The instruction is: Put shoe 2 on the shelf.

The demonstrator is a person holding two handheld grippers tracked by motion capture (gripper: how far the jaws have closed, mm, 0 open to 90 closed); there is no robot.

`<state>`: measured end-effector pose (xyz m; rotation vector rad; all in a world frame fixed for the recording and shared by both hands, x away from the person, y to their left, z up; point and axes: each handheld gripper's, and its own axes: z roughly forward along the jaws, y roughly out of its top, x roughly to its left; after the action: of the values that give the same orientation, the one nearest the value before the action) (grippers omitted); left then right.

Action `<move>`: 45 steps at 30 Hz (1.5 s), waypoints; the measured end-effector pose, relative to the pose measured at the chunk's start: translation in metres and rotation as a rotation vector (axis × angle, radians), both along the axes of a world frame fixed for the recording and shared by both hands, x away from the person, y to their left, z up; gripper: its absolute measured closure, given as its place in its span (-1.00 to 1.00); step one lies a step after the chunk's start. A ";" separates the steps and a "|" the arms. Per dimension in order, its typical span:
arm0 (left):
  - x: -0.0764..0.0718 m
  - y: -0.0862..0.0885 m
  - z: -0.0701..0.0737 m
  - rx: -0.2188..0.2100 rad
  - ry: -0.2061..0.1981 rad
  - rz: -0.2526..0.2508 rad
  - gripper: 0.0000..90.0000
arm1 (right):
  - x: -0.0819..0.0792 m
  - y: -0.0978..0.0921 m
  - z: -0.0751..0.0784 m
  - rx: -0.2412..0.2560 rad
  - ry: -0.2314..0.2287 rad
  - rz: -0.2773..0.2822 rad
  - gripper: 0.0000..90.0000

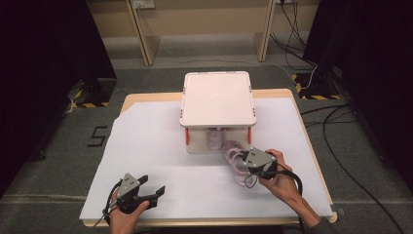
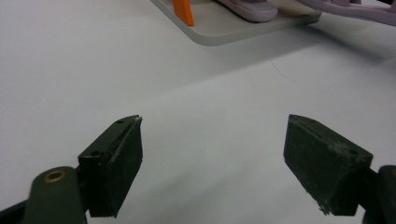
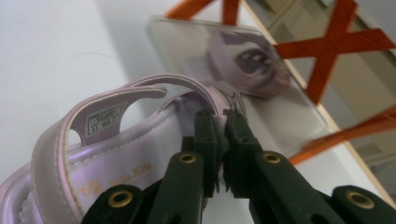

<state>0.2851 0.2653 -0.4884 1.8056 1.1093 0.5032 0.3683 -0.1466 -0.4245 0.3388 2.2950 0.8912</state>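
1. The left tongs point(image 1: 152, 192) hover low over the white counter point(image 1: 146, 156) near its front edge, jaws wide apart with nothing between them
2. The right tongs point(image 3: 219, 135) are clamped on a strap of the lilac sandal point(image 1: 235, 163), which lies on the counter just in front of the rack
3. A second lilac sandal point(image 1: 215, 137) sits on the lower shelf of the white rack point(image 1: 217, 97) with orange posts

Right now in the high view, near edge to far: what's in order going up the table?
left gripper, open over the white sheet → right gripper, shut on a strap of the pink sandal → second sandal on the rack's lower shelf → white shoe rack top
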 end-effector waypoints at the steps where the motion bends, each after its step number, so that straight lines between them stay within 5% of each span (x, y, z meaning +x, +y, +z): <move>1: 0.000 0.000 0.000 0.001 0.000 0.001 -0.57 | 0.007 -0.001 0.000 -0.002 -0.022 -0.031 0.90; 8: 0.000 0.000 0.000 -0.001 0.002 0.000 -0.57 | 0.035 0.008 -0.008 -0.015 -0.082 -0.129 0.90; 21: 0.000 0.001 0.000 -0.001 0.000 -0.001 -0.57 | 0.072 0.027 -0.030 -0.068 -0.131 -0.212 0.86; 22: 0.000 0.000 0.000 -0.004 -0.003 -0.002 -0.57 | 0.073 0.028 -0.032 -0.044 -0.121 -0.214 0.80; 23: 0.000 0.001 0.000 -0.003 -0.003 -0.002 -0.57 | 0.073 0.030 -0.032 -0.046 -0.125 -0.221 0.53; 24: 0.000 0.001 0.000 -0.003 -0.003 -0.002 -0.57 | 0.073 0.030 -0.032 -0.046 -0.125 -0.221 0.53; 28: 0.000 0.000 0.000 -0.004 -0.004 -0.004 -0.57 | 0.064 0.026 -0.020 0.009 -0.089 -0.263 0.17; 32: -0.001 0.000 0.001 -0.005 -0.006 -0.003 -0.57 | 0.053 0.019 -0.011 0.106 -0.034 -0.256 0.05; 33: -0.001 0.000 0.001 -0.004 -0.004 -0.003 -0.57 | 0.042 0.011 -0.008 0.206 0.034 -0.256 -0.08; 38: -0.001 0.000 0.001 -0.006 -0.008 -0.004 -0.57 | 0.021 -0.006 -0.012 0.343 0.138 -0.239 -0.27; 44: -0.001 -0.001 0.000 -0.002 -0.003 -0.008 -0.57 | 0.008 -0.009 -0.027 0.340 0.209 -0.246 -0.33; 45: -0.001 -0.001 0.001 -0.001 -0.004 -0.009 -0.57 | 0.009 -0.004 -0.038 0.299 0.228 -0.246 -0.34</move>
<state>0.2844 0.2639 -0.4877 1.8066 1.0981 0.5008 0.3776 -0.1502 -0.4626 0.8731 2.2545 1.1138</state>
